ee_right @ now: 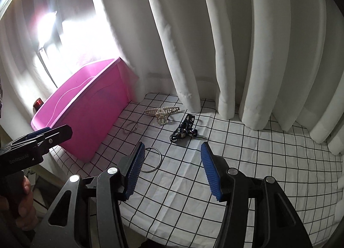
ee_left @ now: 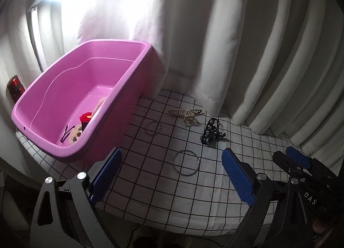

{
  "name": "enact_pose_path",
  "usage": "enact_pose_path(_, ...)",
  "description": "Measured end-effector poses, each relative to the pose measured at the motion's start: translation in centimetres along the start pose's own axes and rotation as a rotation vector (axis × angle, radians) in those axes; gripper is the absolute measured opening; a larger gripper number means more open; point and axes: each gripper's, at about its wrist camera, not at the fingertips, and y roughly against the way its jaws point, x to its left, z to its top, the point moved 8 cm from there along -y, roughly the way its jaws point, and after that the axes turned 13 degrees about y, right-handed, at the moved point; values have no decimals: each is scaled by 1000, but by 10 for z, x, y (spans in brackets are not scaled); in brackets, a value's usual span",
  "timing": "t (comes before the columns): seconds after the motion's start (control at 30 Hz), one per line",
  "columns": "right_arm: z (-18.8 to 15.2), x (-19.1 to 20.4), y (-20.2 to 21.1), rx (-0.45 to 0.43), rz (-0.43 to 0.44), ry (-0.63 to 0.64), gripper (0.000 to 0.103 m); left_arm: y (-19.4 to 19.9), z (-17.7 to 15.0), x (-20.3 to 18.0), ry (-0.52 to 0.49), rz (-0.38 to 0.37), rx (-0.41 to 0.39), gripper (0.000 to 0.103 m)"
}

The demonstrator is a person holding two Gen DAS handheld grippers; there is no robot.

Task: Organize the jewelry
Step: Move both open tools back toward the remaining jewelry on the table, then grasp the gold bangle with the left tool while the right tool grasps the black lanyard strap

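Left wrist view: left gripper [ee_left: 172, 172] has its jaws wide apart, nothing between the pads. The large silver bangle [ee_left: 185, 162] lies flat on the grid cloth [ee_left: 150, 183], just ahead of the gripper and between the lines of its fingers. The thin hoop [ee_left: 154, 127] is further ahead, near the wall of the pink tub [ee_left: 120, 88], which sits ahead-left and already holds a few pieces. The pearl hair claw [ee_left: 186, 115] and black ribbon piece [ee_left: 211, 131] lie ahead-right, well apart from the pads.

Likely step: pick the bangle. It is thin and flat, so come down steeply, straddle one side of the ring and close on the rim, not across the whole ring. Risk: it slides on the cloth.

Right wrist view: right gripper [ee_right: 172, 170] is half open and empty. The bangle [ee_right: 152, 159] is just beside its left pad [ee_right: 134, 172], partly hidden by it. The ribbon piece [ee_right: 183, 131] is straight ahead, the claw [ee_right: 161, 114] beyond it. Keep the right gripper clear of the left gripper [ee_right: 43, 138], which shows at far left.
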Motion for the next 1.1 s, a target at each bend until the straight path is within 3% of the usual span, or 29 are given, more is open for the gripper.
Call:
enact_pose_path(0.37, -20, -17, -49, 56, 24, -52, 52, -77, -11, -3, -27, 68, 66, 92)
enact_pose_path(1.1, -5, -33, -184, 135, 57, -56, 52, -210, 8, 30, 53, 182, 157, 92)
